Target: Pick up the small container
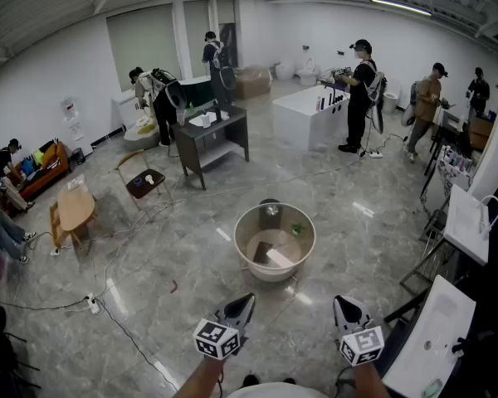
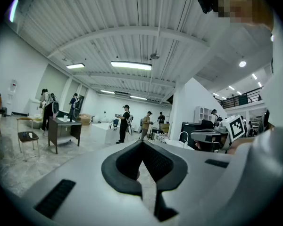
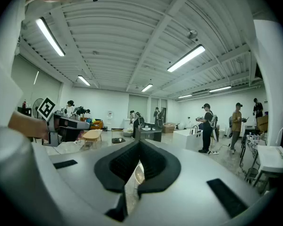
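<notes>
A round beige tub [image 1: 241, 222] stands on the marble floor ahead of me. Inside it lie a dark brown piece [image 1: 262, 251], a flat white piece [image 1: 280, 258] and a small green thing [image 1: 296, 230]. A small dark container [image 1: 269, 209] sits at the tub's far rim. My left gripper [image 1: 247, 299] and right gripper [image 1: 342, 303] hover side by side short of the tub, level and pointing forward. Both are shut with nothing between the jaws. The left gripper view shows its black pads [image 2: 153, 161] pressed together, and in the right gripper view the pads [image 3: 148, 161] meet too.
A dark table [image 1: 212, 135], a chair [image 1: 143, 181] and a low wooden table [image 1: 75, 207] stand to the left and behind. A white counter [image 1: 311, 110] is farther back. White sinks [image 1: 436, 338] line the right. Cables cross the floor. Several people stand around the room.
</notes>
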Demonstrator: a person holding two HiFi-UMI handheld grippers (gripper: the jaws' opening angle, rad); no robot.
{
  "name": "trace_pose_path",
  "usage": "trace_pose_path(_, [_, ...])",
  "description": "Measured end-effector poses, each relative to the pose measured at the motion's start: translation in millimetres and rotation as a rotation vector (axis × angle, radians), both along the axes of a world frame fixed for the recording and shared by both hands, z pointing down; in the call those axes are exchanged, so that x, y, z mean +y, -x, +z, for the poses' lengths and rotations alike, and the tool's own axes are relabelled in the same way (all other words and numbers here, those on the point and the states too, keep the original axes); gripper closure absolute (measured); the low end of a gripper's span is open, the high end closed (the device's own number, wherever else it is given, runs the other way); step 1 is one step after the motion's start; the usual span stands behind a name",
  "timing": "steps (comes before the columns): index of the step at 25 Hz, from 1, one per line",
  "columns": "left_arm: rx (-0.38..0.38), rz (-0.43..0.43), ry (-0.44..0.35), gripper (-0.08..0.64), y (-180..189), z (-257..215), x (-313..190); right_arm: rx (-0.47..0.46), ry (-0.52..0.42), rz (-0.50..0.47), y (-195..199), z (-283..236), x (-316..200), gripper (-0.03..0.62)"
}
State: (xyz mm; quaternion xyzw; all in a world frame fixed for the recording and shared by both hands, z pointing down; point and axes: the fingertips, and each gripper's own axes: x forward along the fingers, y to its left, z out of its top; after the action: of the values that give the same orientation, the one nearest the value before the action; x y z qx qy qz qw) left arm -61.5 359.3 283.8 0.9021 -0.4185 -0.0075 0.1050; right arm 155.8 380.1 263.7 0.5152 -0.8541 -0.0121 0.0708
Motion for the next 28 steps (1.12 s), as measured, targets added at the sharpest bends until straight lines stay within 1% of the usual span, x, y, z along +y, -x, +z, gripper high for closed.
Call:
trace_pose_path(5, [0.017,-0.009,0.003,0.548,0.5,-1.7,-1.9,-0.01,0.002,-0.004,-1.0,-1.5,-3.1,0.58])
trace_pose_path(9, [0.037,-0.017,0.012,0.548,0.7,-5.5,-4.2,-0.054,0.022,-0.001,-1.8,-1.6,-7.1,0.581])
trace_pose_path(11, [0.035,-0.016,0.012,0.546,-1.1,-6.1,-4.2,-0.058,0.026,0.003,-2.4,-1.0,-7.9,0.581])
trace_pose_path(15, [0.04,0.017,0.002,0.546,-6.3,-7.4,-3.6,-0.076,0.044,-0.044,5.3,1.3,-7.3,0.58])
trace_pose_path(17, [0.044,0.033,0.001,0.546,-8.2,-7.2,-2.9,-0.078,0.038,-0.065,9.7,1.5,-5.9,0.58])
trace_pose_path(20, [0.042,0.038,0.009,0.545,-9.1,-4.3,-2.1,-0.069,0.027,-0.057,10.9,0.0,-2.7,0.578])
trace_pose_path(26, [0.053,0.042,0.028,0.529,-7.4,-1.2,-4.6,-0.062,0.022,-0.03,5.9,0.1,-3.7,0.53])
trace_pose_path(28, [0.058,0.044,0.035,0.52,-5.2,0.6,-5.5,-0.063,0.025,-0.028,7.0,1.1,-4.6,0.503])
